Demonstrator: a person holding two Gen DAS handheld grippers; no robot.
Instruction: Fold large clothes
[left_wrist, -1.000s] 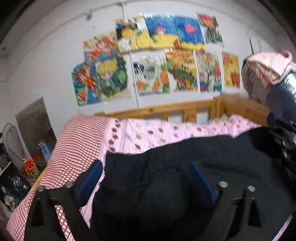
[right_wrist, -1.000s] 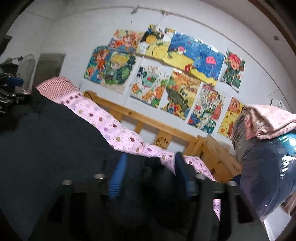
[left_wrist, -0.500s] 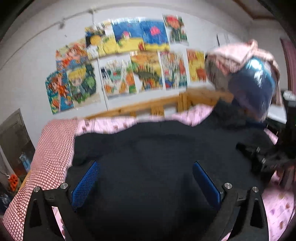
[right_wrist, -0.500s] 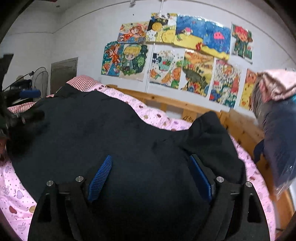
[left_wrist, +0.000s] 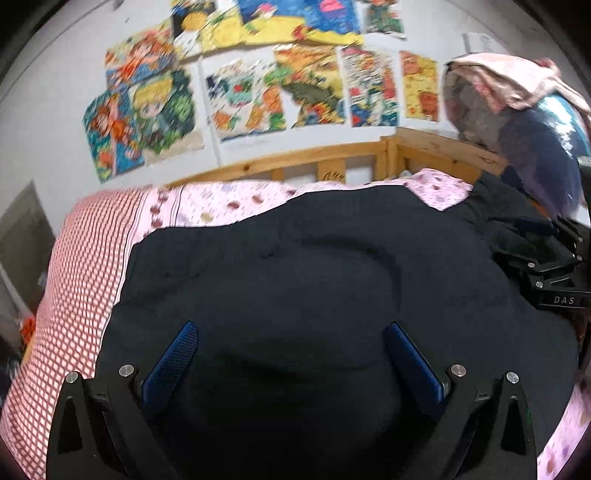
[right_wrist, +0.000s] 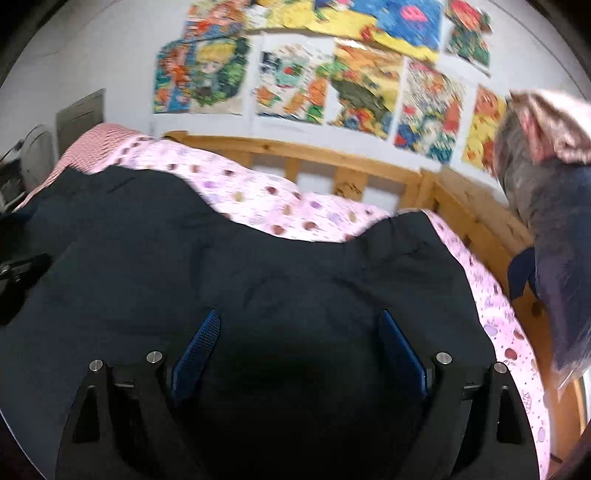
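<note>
Black cloth, the large garment (left_wrist: 295, 266), lies spread over the bed (left_wrist: 221, 203) with its pink dotted sheet. Left claw (left_wrist: 291, 354) hovers above it, jaws spread wide, gripping nothing. Right claw (right_wrist: 295, 343) likewise gapes wide and empty over the garment's right part.

Left tool (left_wrist: 290, 332): jaws spread wide, blue pads (left_wrist: 170, 360) parted, nothing between them. Right tool (right_wrist: 297, 321): jaws likewise spread wide, empty. Right tool's body visible at 3 o'clock in left wrist view.

Matt dark cloth garment (left_wrist: 295, 266) on a wooden bed frame (right_wrist: 369, 158).
</note>
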